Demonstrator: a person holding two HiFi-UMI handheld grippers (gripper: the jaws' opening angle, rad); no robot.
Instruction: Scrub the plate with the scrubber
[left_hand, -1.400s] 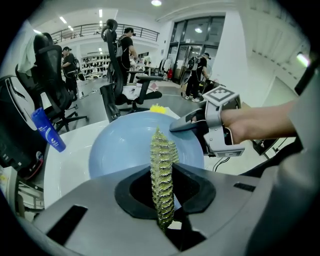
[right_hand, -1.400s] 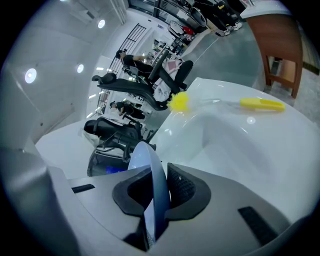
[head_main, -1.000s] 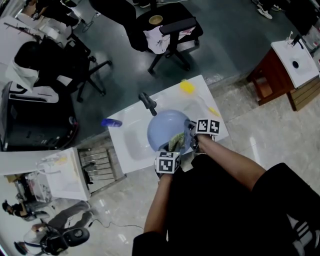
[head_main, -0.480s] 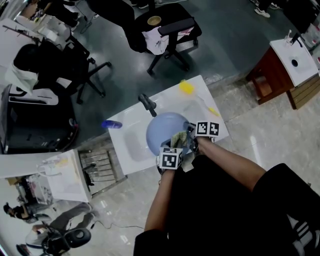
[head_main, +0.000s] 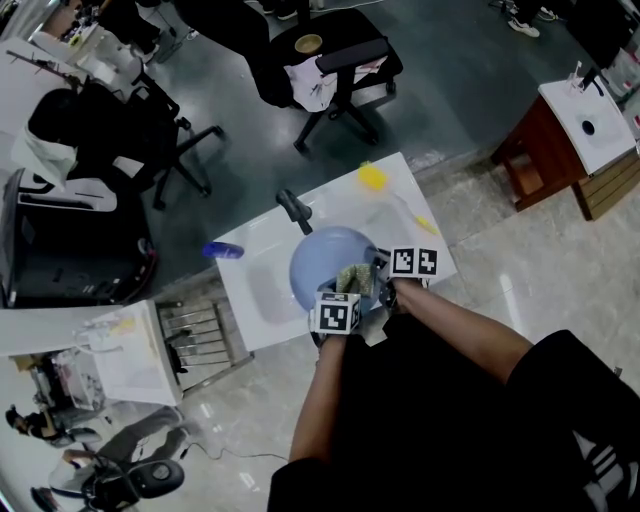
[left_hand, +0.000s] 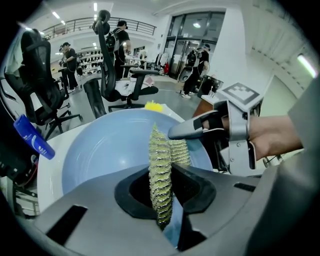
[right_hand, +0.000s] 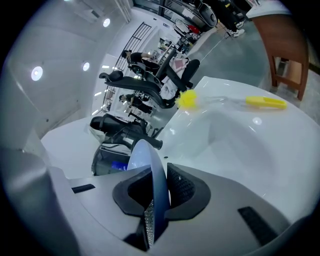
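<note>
Two grips share this step: the left gripper (left_hand: 161, 200) is clamped on the scrubber (left_hand: 160, 160), which stands on edge between its jaws and appears to rest against the blue plate (left_hand: 100, 150). The right gripper (right_hand: 152, 207) is pinched narrowly on the plate's rim, holding it tilted over the sink (right_hand: 240, 145). To scrub well, I judge the right grip must hold firm so the wet plate cannot slip. The scrubber should press flat and sweep the whole face, not only the near edge.

Plate (left_hand: 100, 150) is smooth and glossy, scrubber (left_hand: 160, 175) rough
</note>
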